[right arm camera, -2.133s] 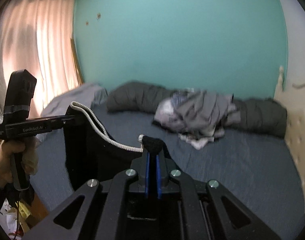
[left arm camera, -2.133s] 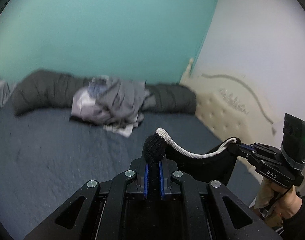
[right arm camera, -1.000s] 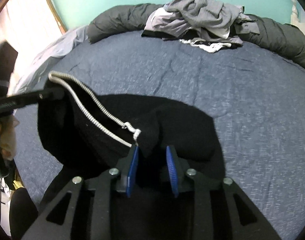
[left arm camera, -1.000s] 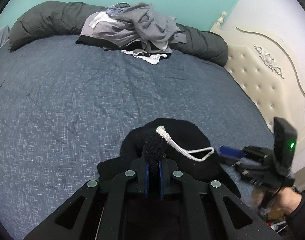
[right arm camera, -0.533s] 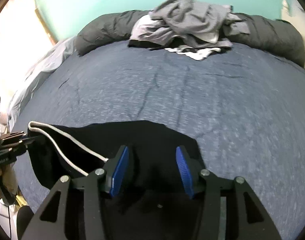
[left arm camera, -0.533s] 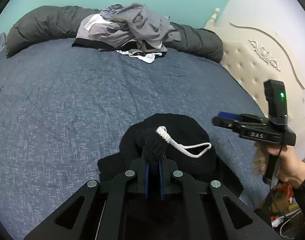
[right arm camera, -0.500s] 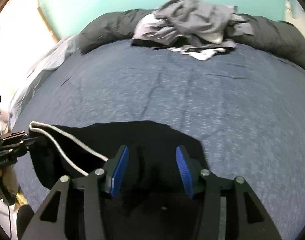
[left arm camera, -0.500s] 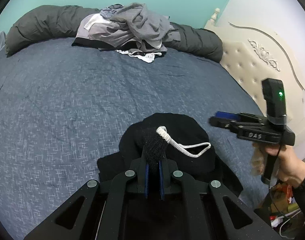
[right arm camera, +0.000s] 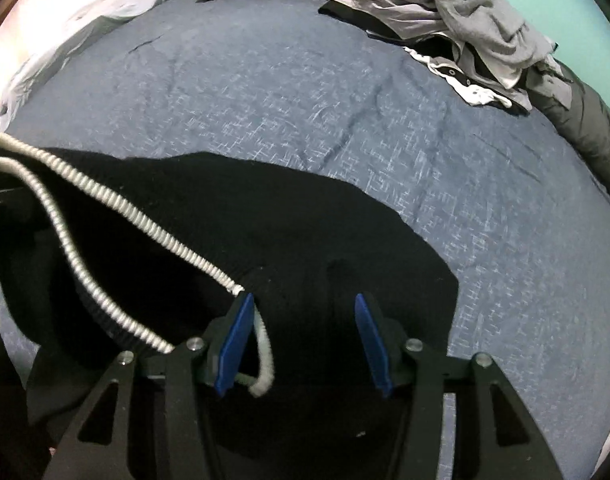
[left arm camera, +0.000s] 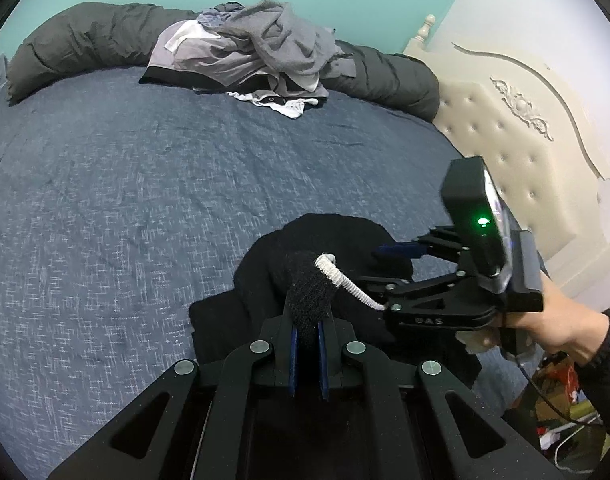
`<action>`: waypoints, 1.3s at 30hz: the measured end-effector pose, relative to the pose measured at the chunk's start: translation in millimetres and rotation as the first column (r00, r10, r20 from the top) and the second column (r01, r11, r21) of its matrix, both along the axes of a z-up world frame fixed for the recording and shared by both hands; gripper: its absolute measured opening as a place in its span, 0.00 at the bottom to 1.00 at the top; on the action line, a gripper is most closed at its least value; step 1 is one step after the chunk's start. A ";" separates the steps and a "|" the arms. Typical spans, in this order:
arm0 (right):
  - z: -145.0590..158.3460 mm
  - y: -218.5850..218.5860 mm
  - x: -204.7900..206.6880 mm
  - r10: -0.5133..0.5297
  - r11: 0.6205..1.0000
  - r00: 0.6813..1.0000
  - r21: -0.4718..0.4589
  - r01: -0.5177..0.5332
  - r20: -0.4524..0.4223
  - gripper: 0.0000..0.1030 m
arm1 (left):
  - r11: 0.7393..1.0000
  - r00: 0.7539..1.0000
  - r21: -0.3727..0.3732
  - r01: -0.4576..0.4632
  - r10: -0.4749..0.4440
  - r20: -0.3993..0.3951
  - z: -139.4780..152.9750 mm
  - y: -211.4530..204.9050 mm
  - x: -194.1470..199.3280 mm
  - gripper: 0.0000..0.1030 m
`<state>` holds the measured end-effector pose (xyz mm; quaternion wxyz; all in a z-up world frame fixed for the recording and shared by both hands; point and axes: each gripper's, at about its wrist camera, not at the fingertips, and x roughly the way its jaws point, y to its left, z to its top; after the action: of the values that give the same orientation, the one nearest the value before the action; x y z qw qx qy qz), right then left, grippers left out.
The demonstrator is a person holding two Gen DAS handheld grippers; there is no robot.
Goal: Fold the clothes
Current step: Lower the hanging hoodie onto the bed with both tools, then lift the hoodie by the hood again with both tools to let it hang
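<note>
A black knit garment [left arm camera: 337, 240] with a white ribbed trim [right arm camera: 117, 200] lies partly on the blue bed cover [left arm camera: 125, 180]. My left gripper [left arm camera: 305, 320] is shut on a bunched corner of it, the trim end sticking out beside the pinch. My right gripper [left arm camera: 379, 264] hovers close on the right of that corner, held by a hand [left arm camera: 565, 328]. In the right wrist view the right gripper [right arm camera: 303, 304] stands open, pointing down at the black garment [right arm camera: 225, 208]. Cloth and a loop of trim lie between its blue pads, which do not press on them.
A heap of grey, white and black clothes [left arm camera: 257, 52] sits at the far side of the bed against a rolled dark grey duvet [left arm camera: 85, 44]. A cream tufted headboard [left arm camera: 525, 128] bounds the right. Blue bed cover spreads left and centre.
The right gripper opened and let go of the garment's edge, then swung down and in close to the left gripper. The stretched garment sank onto the bed. The left gripper kept its hold.
</note>
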<state>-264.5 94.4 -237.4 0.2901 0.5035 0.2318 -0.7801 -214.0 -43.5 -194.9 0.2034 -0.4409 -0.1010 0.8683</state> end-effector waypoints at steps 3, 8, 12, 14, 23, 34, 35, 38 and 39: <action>-1.3 -10.9 12.3 0.089 0.996 0.996 0.009 -0.089 -0.005 0.52 | 1.000 1.000 0.005 0.005 -0.005 0.001 -0.6 -1.7 1.3 0.08; -4.1 -13.7 18.9 0.130 0.991 0.991 0.031 -0.129 -0.024 0.52 | 1.000 1.000 0.017 0.002 -0.002 0.007 -3.3 -5.2 -0.8 0.08; -10.6 -16.9 12.2 0.102 0.994 0.994 0.046 -0.100 -0.035 0.52 | 0.999 1.000 0.028 0.016 -0.016 0.000 -2.0 -1.1 2.6 0.08; -11.6 -18.5 10.8 0.096 0.994 0.994 0.060 -0.092 -0.057 0.49 | 0.999 1.000 0.021 0.027 -0.026 -0.005 -0.1 0.7 4.7 0.08; 38.8 23.0 1.0 -0.053 0.991 0.989 -0.130 0.036 -0.136 0.11 | 1.000 1.000 -0.005 0.018 -0.018 -0.013 4.5 -3.9 6.8 0.08; 127.2 80.9 0.8 -0.216 0.927 0.966 -0.340 0.158 -0.140 0.10 | 0.998 1.000 -0.057 -0.015 0.015 0.005 7.2 10.7 -1.2 0.19; 129.4 83.2 1.7 -0.223 0.926 0.965 -0.341 0.164 -0.141 0.10 | 0.998 1.000 -0.065 -0.019 0.019 0.010 6.5 13.4 -1.3 0.29; 134.4 94.9 -0.6 -0.256 0.912 0.959 -0.358 0.198 -0.121 0.10 | 0.997 1.000 -0.075 -0.025 0.026 0.015 4.6 18.3 2.1 0.37; 134.0 97.8 -2.0 -0.266 0.909 0.957 -0.360 0.210 -0.114 0.10 | 0.996 0.999 -0.080 -0.028 0.029 0.015 4.5 19.9 4.1 0.38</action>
<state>-266.5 192.2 -103.4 0.2567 0.4053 0.0513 -0.8759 -209.9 -23.6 -190.5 0.1725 -0.4543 -0.0740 0.8709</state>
